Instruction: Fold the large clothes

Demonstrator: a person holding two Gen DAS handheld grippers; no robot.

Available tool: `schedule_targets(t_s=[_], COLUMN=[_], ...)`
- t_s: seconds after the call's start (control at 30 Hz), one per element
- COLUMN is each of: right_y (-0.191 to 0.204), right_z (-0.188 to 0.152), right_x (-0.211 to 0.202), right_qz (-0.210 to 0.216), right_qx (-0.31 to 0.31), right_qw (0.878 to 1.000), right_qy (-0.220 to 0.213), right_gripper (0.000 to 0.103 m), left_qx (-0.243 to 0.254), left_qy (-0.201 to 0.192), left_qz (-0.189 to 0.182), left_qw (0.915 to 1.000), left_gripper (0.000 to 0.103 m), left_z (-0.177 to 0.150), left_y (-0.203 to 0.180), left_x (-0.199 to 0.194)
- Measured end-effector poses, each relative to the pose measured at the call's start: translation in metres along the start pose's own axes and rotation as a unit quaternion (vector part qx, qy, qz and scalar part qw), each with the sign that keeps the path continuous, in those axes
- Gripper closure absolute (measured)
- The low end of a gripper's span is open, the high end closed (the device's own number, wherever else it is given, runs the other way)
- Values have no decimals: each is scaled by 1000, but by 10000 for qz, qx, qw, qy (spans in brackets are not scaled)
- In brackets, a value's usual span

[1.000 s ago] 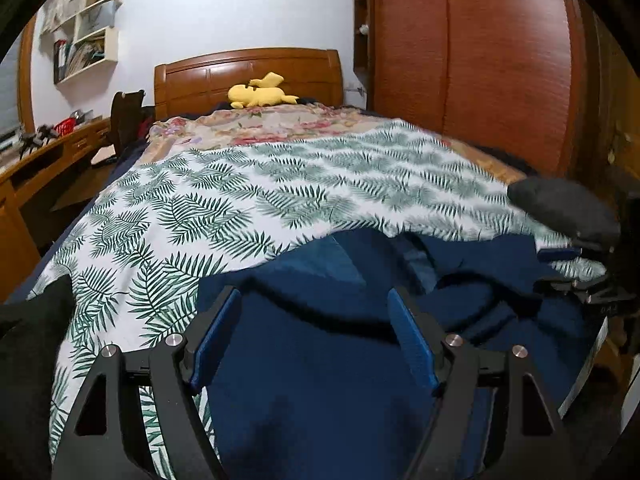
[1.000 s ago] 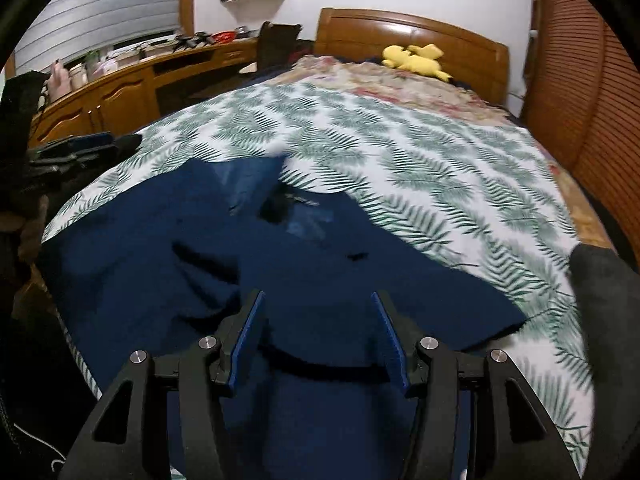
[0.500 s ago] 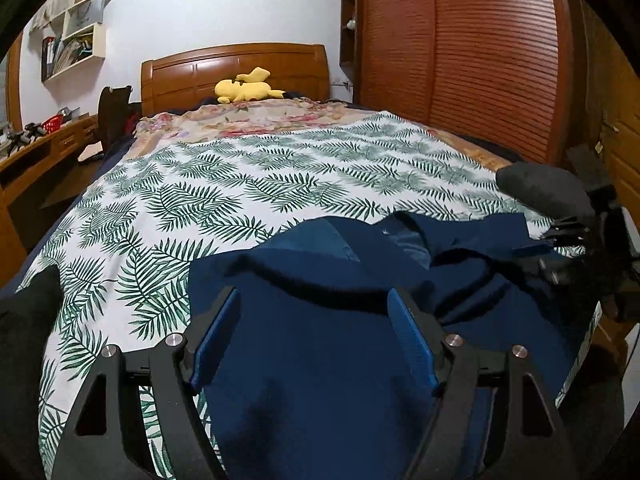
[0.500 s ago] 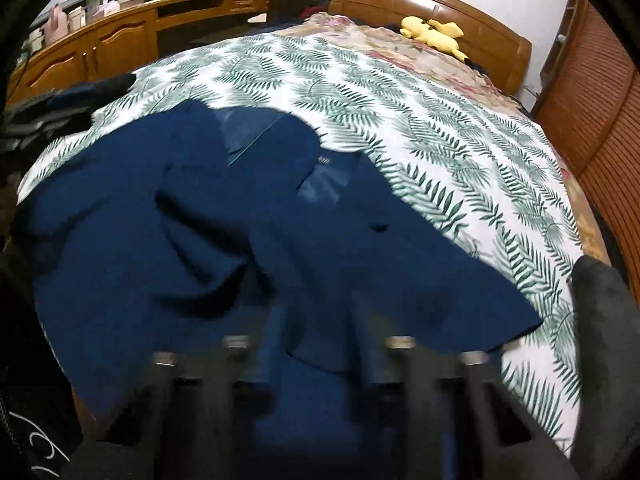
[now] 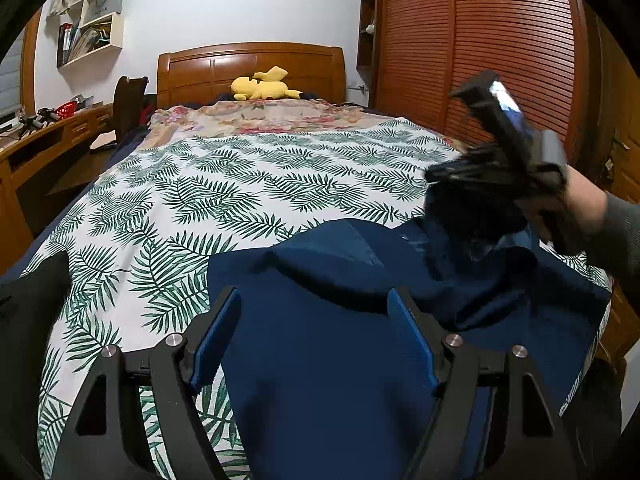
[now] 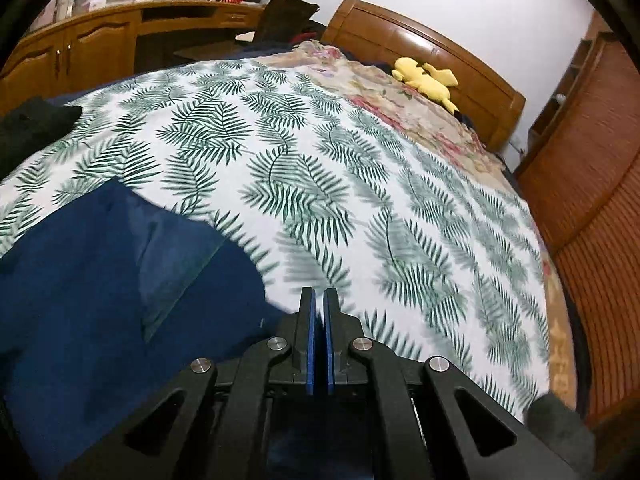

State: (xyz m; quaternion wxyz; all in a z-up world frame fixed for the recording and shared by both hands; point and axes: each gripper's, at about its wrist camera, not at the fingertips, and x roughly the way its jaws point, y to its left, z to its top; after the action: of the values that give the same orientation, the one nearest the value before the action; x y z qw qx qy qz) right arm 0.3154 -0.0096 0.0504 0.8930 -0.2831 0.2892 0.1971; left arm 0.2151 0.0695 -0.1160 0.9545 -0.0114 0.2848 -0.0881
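Observation:
A dark navy garment (image 5: 328,344) lies rumpled on the near end of the bed; it also shows in the right wrist view (image 6: 100,280). My left gripper (image 5: 314,312) is open and hovers over the garment's left part, holding nothing. My right gripper (image 6: 319,300) is shut, with navy cloth showing under the jaws. In the left wrist view the right gripper (image 5: 460,184) is raised at the right, and a fold of the navy garment hangs from its tip above the bed.
The bed has a white cover with green fern print (image 5: 260,184). A yellow plush toy (image 5: 262,86) lies by the wooden headboard (image 5: 248,64). A wooden wardrobe (image 5: 480,60) stands right, a desk (image 5: 44,136) left. A dark cloth pile (image 6: 32,128) lies at the bed's left edge.
My right gripper has closed on the garment's right side and lifted it up. My left gripper stayed open over the garment and shifted only a little.

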Motion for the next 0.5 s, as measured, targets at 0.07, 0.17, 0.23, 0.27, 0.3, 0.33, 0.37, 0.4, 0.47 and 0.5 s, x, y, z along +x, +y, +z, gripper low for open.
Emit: schedule_targets(t_s=[0.07, 0.17, 0.23, 0.27, 0.3, 0.33, 0.37, 0.4, 0.47, 0.5], right_y=[4, 4, 6, 10, 13, 14, 15, 17, 22, 22], right_z=[12, 19, 19, 17, 14, 11, 5, 1, -8, -12], right_x=[5, 16, 20, 20, 21, 24, 20, 21, 20, 20], right_qz=[-45, 68, 321, 438, 517, 588, 665, 763, 1020, 1160], right_qx=[35, 298, 444, 454, 452, 461, 481, 512, 596, 632], right_qw=[10000, 9995, 9984, 9979, 9976, 9972, 9966, 9958, 9929, 9910], right_qy=[-40, -129, -169, -161, -119, -63, -17, 30, 149, 220], right_gripper=[99, 98, 97, 94, 87, 82, 72, 61, 57, 57], left_qx=[-26, -20, -45, -64, -78, -90, -104, -112, -136, -143], left_qy=[13, 34, 50, 53, 56, 57, 54, 52, 60, 71], left_qz=[-39, -43, -56, -72, -83, -87, -79, -75, -78, -72], left_qw=[10000, 10000, 10000, 9999, 9999, 9999, 9999, 9999, 9999, 9998], left_gripper=[27, 27, 27, 27, 27, 27, 27, 27, 27, 27], left_z=[-1, -1, -1, -1, 0, 0, 0, 1, 0, 0], left_y=[1, 3, 4, 6, 7, 7, 8, 9, 10, 10], left_x=[0, 2, 3, 3, 4, 4, 4, 4, 4, 5])
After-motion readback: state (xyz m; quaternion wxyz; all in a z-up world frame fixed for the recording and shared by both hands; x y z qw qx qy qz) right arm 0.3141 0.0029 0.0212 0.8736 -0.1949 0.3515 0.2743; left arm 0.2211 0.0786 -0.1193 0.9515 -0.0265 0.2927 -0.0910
